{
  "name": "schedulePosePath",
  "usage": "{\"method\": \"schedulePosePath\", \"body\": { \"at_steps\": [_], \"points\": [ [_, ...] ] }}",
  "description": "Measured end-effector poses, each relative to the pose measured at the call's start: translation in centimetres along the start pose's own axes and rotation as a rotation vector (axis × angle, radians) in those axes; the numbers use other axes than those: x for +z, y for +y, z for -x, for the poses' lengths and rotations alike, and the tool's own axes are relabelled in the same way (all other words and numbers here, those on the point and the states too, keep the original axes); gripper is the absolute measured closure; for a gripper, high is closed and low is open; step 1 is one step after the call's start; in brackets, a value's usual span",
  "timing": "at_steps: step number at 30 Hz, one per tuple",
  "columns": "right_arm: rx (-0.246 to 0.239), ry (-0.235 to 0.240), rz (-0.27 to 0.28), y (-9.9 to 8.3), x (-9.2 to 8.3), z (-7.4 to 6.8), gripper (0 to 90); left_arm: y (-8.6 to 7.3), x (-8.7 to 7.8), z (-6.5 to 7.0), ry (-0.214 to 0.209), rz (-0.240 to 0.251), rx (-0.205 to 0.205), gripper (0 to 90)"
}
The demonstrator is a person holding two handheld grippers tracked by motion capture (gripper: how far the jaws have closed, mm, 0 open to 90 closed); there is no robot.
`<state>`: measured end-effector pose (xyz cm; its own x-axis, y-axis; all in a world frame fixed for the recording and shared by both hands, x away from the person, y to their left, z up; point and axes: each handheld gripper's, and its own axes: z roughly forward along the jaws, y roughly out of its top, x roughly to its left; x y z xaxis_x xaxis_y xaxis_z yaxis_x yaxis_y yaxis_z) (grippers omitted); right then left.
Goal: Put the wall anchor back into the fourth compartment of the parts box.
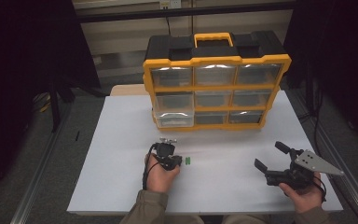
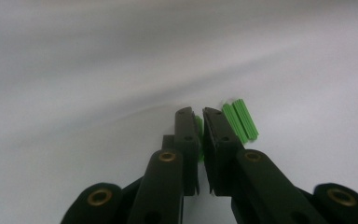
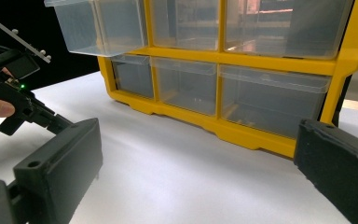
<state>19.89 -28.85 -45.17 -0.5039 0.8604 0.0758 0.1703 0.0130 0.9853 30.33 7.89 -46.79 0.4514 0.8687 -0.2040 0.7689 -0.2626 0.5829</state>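
— The room is dark all round; only the white desk is lit, with the yellow drawer cabinet standing at its far edge. Why is one drawer out?

— The clear drawer at the cabinet's bottom left is pulled forward — I'd judge it's the destination, left open so a piece can drop in from above.

— And the left tongs?

— Tipped down onto the desk, jaws nearly together and pinching a small green plug. In the left gripper view a sliver of green sits between the pads. The grip looks to be at the plug's end, so it could swivel on lifting.

— The other green bits?

— Two more green plugs lie side by side just beyond the right-hand jaw of those tongs, touching each other. Close enough that a sideways drag would nudge them.

— The right tongs?

— Wide open, holding nothing, parked well off to the side and facing the cabinet — kept clear, I'd say.

— Room to move?

— Plenty. Bare desk lies between the left tongs and the open drawer. The drawer's front lip is the only edge to clear.
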Motion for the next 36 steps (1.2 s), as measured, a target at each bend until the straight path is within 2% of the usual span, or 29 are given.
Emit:
{"method": "schedulePosePath", "body": {
  "at_steps": [1, 3, 5, 7, 16, 26, 36],
  "points": [
    [0.001, 0.002, 0.000, 0.0, 0.0, 0.0, 1.1, 0.0, -0.1, -0.1, -0.002, -0.007, 0.001, 84.9],
    [0.005, -0.001, 0.002, 0.0, 0.0, 0.0, 1.1, 0.2, -0.3, -0.2, -0.023, -0.015, -0.025, 85.0],
    [0.003, -0.001, 0.003, 0.0, 0.0, 0.0, 1.1, 0.2, -0.5, -0.2, -0.026, -0.019, -0.027, 85.0],
    [0.001, -0.002, 0.000, 0.0, 0.0, 0.0, 1.0, 0.5, -0.8, -0.3, -0.051, -0.022, -0.054, 84.9],
    [0.001, 0.000, 0.000, 0.0, 0.0, 0.0, 1.0, 1.4, -1.8, -0.2, -0.085, -0.027, -0.043, 85.0],
    [-0.002, 0.001, -0.003, 0.0, 0.0, 0.0, 1.0, 2.3, -2.4, 0.4, -0.117, -0.035, -0.033, 85.0],
    [0.001, 0.000, -0.002, 0.0, 0.0, 0.0, 1.0, 3.3, -3.2, 0.9, -0.163, -0.067, -0.005, 85.0]
  ]
}}
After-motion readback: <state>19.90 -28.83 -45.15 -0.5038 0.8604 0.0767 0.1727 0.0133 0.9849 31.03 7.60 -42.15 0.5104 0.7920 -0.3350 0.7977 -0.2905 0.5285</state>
